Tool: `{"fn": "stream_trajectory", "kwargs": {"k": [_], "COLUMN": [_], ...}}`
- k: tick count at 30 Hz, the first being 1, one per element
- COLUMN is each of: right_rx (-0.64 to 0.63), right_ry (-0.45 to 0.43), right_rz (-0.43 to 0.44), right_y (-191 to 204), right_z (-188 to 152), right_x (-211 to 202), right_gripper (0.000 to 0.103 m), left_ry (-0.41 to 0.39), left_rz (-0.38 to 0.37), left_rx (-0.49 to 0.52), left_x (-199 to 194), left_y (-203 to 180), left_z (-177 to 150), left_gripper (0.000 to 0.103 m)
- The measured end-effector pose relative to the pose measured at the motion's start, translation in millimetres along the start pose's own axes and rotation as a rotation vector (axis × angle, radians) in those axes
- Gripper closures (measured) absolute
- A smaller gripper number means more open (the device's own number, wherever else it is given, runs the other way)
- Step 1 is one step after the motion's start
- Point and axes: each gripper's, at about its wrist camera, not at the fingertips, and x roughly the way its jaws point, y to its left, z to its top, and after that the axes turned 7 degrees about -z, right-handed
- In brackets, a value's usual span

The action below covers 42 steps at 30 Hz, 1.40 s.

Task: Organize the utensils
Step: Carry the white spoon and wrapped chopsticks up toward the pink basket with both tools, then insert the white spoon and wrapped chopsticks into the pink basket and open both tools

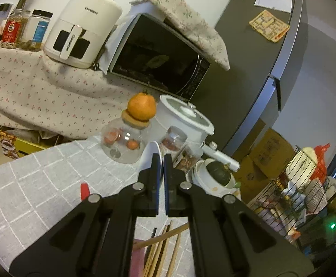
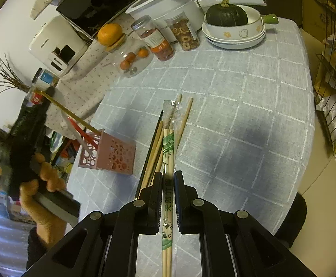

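A pink cut-out utensil holder stands on the checked tablecloth with a red utensil, a white handle and a long wooden stick leaning out of it. To its right lies a pile of loose chopsticks. My right gripper is shut on a wrapped pair of chopsticks in a green-printed sleeve, at the pile's near end. My left gripper hangs over the holder, jaws shut, and a white spoon stands up at its fingertips. A hand carries that gripper at the table's left edge.
At the far side stand a round glass jar topped with an orange, two snack jars, a white pot and stacked dishes holding a dark squash. A microwave, an air fryer and a fridge stand beyond. A wire rack stands off the table's right edge.
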Motion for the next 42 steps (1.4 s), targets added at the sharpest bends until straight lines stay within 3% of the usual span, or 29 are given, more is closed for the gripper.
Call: {"fn": "stream_trajectory", "kwargs": {"k": [6,8,10,13,15,18,21,25,31,35,42], "right_rx": [-0.002,-0.010,-0.018,-0.035,-0.049,-0.085,-0.125,-0.160,-0.223,-0.243,-0.263], "right_ry": [-0.044,-0.073,-0.108,-0.163,-0.210,-0.270,-0.330,-0.416,-0.572,-0.689,-0.771], "right_rz": [0.005,0.008,0.014,0.026,0.045,0.060,0.073,0.085,0.082,0.040,-0.024], "right_y": [9,15,23,35,47,66,88,116,160,191,216], "right_z": [2,3,3,3,2,2,1,0,-4,2,1], "right_x": [-8,-14,-20,-27,-32,-37,-38,-36,-36,-30,5], "right_gripper": [0.093,0.093,0.093,0.093,0.093,0.093,0.093,0.093,0.093,0.093,0.093], "left_ry": [0.054,0.073,0.088,0.124,0.166,0.250,0.333,0.420,0.579,0.620,0.671], "left_rz": [0.024,0.040,0.039,0.066,0.095,0.130,0.160,0.197,0.300,0.365,0.438], "left_rx": [0.007,0.000,-0.002,0.006,0.027,0.057,0.057,0.039,0.054,0.048,0.049], "left_x": [-3,-10,-17,-32,-42,-54,-65,-78,-88,-93,-95], "left_y": [-4,-5,-5,-6,-7,-6,1,14,39,56,74], "left_z": [-3,0,2,7,11,12,10,8,-5,-8,-7], "left_gripper": [0.099,0.093,0.081,0.077,0.076,0.063,0.060,0.037,0.036,0.036,0.035]}}
